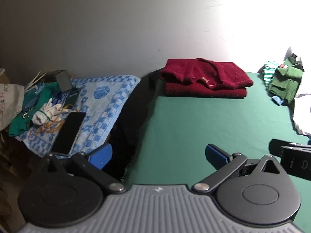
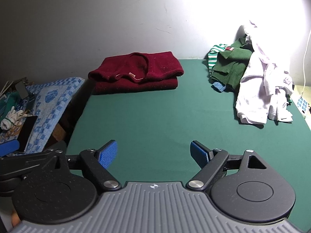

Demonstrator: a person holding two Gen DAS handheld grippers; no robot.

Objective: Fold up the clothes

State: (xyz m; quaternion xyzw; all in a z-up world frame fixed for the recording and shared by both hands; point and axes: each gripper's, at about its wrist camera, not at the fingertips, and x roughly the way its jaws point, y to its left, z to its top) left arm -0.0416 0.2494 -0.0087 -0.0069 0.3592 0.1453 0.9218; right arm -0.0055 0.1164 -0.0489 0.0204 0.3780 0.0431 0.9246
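At the tabletop's (image 2: 155, 116) far-left corner lies a folded maroon sweater (image 2: 136, 73). Both tongs, left tongs (image 1: 158, 155) and right tongs (image 2: 153, 153), hang open and empty. Next, likely, comes a garment from the far-right pile (image 2: 258, 81).

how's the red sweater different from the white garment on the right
The red sweater is folded into a flat, neat stack; the white garment is crumpled and unfolded. The red sweater lies alone at the back of the green table; the white garment drapes over a pile with a green garment. Neither is held: both grippers are open and empty.
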